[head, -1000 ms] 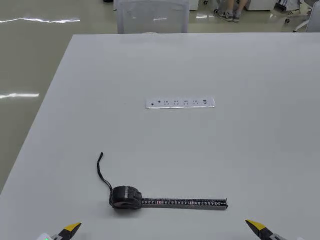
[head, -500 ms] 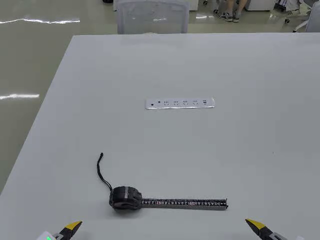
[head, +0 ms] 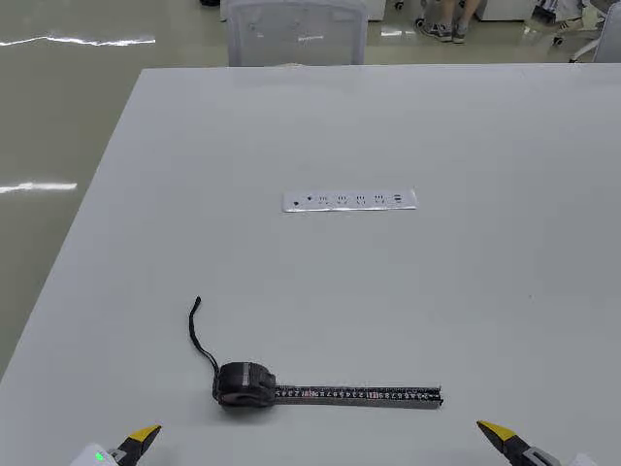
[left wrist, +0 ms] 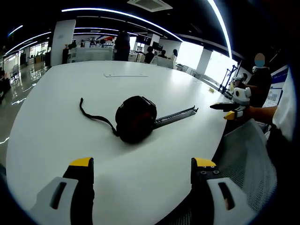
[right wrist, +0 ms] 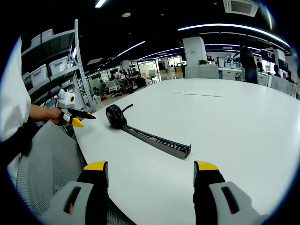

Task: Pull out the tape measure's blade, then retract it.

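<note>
Nearest the table's edge, the left gripper [left wrist: 143, 164] and right gripper [right wrist: 151, 166] hover with jaws spread wide, each holding nothing. Between them and a little further in, the black tape measure [head: 245, 382] lies on the white table [head: 437, 126], its blade [head: 357, 394] drawn out flat toward the right gripper (its strap [head: 199, 335] curls off the other way). Further back sits a white power strip [head: 349, 200], and beyond the far edge, a chair [head: 296, 32].

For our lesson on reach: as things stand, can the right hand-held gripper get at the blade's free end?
Probably yes: the right hand-held gripper is open and faces the blade's free end, with bare table between.
</note>
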{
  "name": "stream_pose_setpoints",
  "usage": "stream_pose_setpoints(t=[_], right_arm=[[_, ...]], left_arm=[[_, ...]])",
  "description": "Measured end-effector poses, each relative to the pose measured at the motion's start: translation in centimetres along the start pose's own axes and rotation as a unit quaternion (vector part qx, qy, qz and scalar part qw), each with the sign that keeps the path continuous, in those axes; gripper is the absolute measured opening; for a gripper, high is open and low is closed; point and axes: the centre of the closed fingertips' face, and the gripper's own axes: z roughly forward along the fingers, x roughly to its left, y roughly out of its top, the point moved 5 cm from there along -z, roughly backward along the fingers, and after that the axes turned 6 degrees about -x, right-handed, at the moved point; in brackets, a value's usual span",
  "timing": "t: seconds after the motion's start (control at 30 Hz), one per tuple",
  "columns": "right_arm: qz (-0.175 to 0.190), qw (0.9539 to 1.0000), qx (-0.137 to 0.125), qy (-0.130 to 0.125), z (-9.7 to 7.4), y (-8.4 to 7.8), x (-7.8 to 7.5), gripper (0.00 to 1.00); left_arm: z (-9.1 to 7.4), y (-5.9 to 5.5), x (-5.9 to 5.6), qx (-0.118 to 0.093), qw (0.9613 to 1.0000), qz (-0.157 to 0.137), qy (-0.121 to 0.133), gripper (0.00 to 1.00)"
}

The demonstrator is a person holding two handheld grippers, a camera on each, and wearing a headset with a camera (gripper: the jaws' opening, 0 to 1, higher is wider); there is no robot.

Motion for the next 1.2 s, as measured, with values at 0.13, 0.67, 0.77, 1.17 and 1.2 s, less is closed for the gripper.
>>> stream_pose_setpoints(t=[0.13, 0.67, 0.77, 1.17, 1.2], right_arm=[[0.0, 1.0, -0.003, -0.001, 0.0, 0.1, -0.2, 0.75], [-0.002, 1.0, 0.002, 0.006, 0.4, -0.2, -0.4, 0.74], [-0.003, 1.0, 0.003, 0.007, 0.4, -0.3, -0.4, 0.74], [-0.007, 0.9999, 0.005, 0.011, 0.8, -0.2, -0.6, 0.74], [-0.008, 0.9999, 0.005, 0.011, 0.8, -0.2, -0.6, 0.74]], left_arm=[[0.2, -0.2, 0.0, 0.006, 1.0, 0.001, 0.002, 0.84], [1.0, 0.2, -0.4, 0.008, 1.0, 0.0, 0.004, 0.85], [1.2, 0.3, -0.5, 0.009, 0.9999, -0.001, 0.005, 0.85], [1.8, 0.9, 0.0, 0.012, 0.9998, -0.004, 0.017, 0.85], [1.8, 0.9, -0.1, 0.012, 0.9998, -0.004, 0.016, 0.85]])
